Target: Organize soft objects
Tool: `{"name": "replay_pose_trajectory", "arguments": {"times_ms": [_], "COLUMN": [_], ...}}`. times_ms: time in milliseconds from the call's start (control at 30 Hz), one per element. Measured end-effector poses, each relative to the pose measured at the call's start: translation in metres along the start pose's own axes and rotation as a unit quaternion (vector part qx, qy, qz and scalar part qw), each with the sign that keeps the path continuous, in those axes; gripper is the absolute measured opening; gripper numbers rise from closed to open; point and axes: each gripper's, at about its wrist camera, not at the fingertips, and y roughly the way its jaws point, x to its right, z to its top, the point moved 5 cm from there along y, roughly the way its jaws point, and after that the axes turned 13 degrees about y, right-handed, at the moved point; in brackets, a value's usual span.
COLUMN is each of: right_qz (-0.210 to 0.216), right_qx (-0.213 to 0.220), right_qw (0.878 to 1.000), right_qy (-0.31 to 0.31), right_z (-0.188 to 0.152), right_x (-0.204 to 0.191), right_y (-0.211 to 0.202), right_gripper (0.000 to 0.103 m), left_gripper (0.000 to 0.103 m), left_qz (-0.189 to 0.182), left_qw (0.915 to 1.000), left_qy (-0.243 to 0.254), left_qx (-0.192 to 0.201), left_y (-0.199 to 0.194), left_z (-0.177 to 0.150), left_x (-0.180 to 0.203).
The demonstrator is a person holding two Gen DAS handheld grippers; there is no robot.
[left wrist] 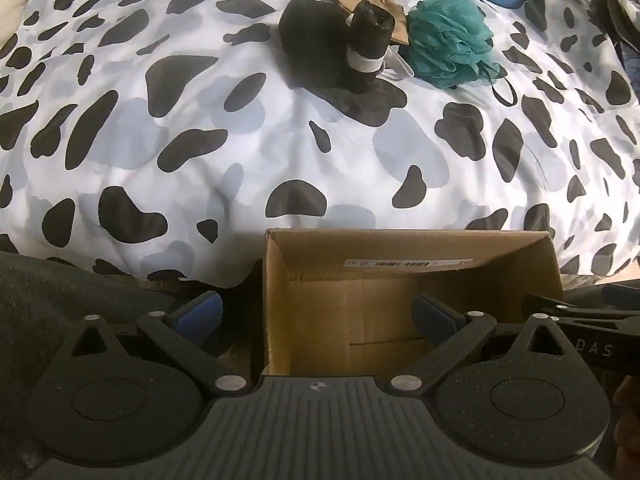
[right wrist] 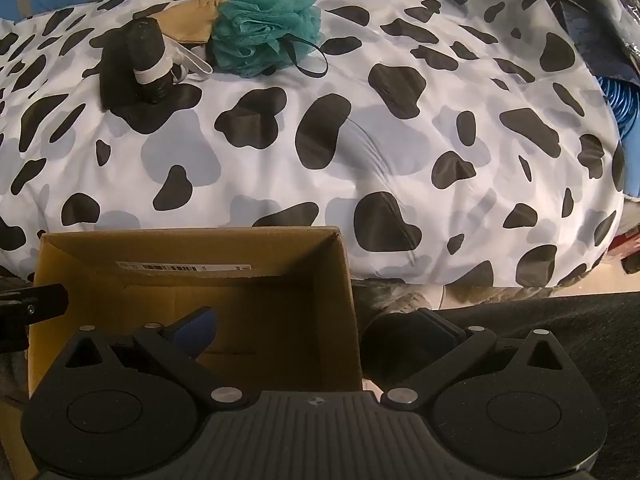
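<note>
Both my left gripper point(left wrist: 318, 314) and right gripper point(right wrist: 314, 330) gape wide and hold nothing above the cardboard box point(left wrist: 408, 248), while the teal bath puff point(right wrist: 266, 24) lies far ahead across the spotted bedspread point(right wrist: 400, 140), slightly left of my right gripper, probably the nearer one.

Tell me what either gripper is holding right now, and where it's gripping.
Nothing is held. The left gripper and right gripper are both open and empty, near the box.
</note>
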Motion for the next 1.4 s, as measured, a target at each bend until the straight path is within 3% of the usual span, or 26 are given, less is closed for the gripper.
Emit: {"name": "replay_pose_trajectory", "arguments": {"times_ms": [733, 1400], "right_qz": [0.001, 0.001], "right_qx": [-0.001, 0.000], "right_qw": [1.000, 1.000], "right_qy": [0.002, 0.003], "right_z": [-0.0002, 0.0003], "right_x": [0.0005, -0.0006], "right_y": [-0.0010, -0.0007], "right_gripper": [0.103, 0.103], "left_gripper": [0.103, 0.103], "left_qz": [0.000, 0.002], "left_qw": [0.9999, 1.0000], "left_qy": [0.002, 0.001], "left_qx": [0.017, -0.003], "left_y": [-0.0011, 0.0021], "left_z": [0.0013, -0.0006], "left_x": [-0.0033, -0.0046]}}
